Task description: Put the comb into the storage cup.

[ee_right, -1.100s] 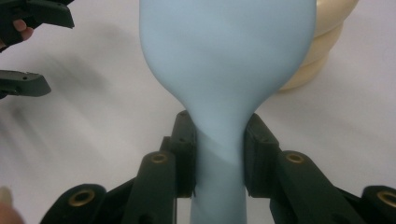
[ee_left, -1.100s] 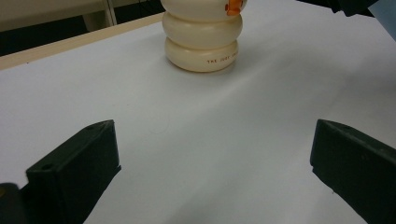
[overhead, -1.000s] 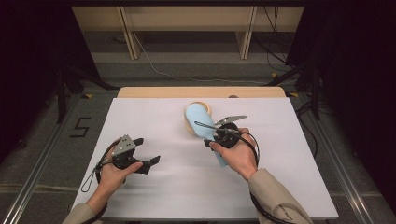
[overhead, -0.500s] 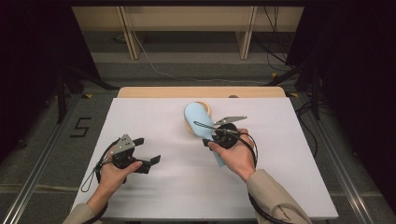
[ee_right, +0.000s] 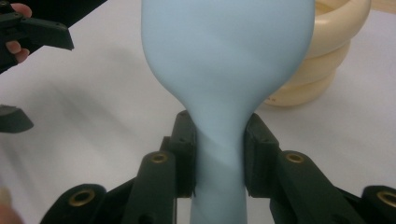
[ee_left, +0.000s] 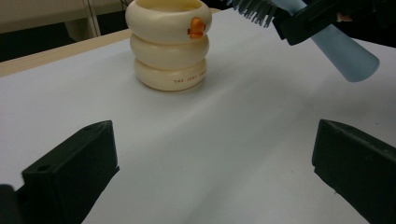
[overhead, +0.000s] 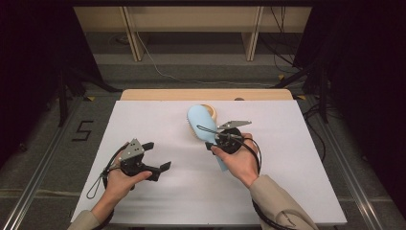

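The right gripper (ee_right: 218, 158) clamps its jaws on the blue hairbrush (ee_right: 224, 60), carrying it near the cream holder (ee_left: 168, 44); next, lower it inside. The left gripper (overhead: 154, 157) waits, jaws open.

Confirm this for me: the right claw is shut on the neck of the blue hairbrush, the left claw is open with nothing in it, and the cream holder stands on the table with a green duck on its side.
Wrong in one point: the duck on the cream holder is orange, not green, as the left gripper view shows. The rest holds: the right claw is shut on the blue hairbrush, and the left claw is open with nothing in it.
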`<control>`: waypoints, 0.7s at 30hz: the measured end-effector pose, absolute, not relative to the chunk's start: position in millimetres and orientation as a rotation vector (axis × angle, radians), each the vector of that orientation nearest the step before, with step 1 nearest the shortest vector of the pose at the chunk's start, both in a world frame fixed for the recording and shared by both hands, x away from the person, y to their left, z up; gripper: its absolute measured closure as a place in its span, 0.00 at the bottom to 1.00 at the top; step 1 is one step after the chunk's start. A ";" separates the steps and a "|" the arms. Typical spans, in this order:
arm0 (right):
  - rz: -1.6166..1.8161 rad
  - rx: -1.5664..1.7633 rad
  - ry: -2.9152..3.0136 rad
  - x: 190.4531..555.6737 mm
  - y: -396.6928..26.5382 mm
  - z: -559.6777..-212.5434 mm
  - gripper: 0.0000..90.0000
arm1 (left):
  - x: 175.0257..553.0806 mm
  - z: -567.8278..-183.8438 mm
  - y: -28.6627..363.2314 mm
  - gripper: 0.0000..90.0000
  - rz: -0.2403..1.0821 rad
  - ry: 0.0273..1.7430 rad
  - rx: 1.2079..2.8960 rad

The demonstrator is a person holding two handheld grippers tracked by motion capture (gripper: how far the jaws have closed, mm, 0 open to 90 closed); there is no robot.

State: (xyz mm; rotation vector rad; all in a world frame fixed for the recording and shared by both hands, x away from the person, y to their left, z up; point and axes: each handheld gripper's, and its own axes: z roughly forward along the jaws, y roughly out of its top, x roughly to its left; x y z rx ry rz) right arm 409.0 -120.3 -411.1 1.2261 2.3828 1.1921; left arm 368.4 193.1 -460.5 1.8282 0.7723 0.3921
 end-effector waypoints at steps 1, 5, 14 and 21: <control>1.192 1.230 2.383 408.5 -119.4 -411.2 0.78 | 368.0 -460.1 192.2 0.00 0.390 0.767 1.829; 1.202 1.226 2.374 407.7 -117.1 -411.6 0.78 | 366.4 -459.3 188.9 0.00 0.371 0.761 1.818; 1.230 1.225 2.365 406.8 -112.7 -412.1 0.78 | 362.1 -459.7 177.4 0.00 0.319 0.739 1.818; 1.236 1.218 2.363 406.6 -111.6 -412.5 0.78 | 360.1 -459.7 170.5 0.00 0.273 0.738 1.806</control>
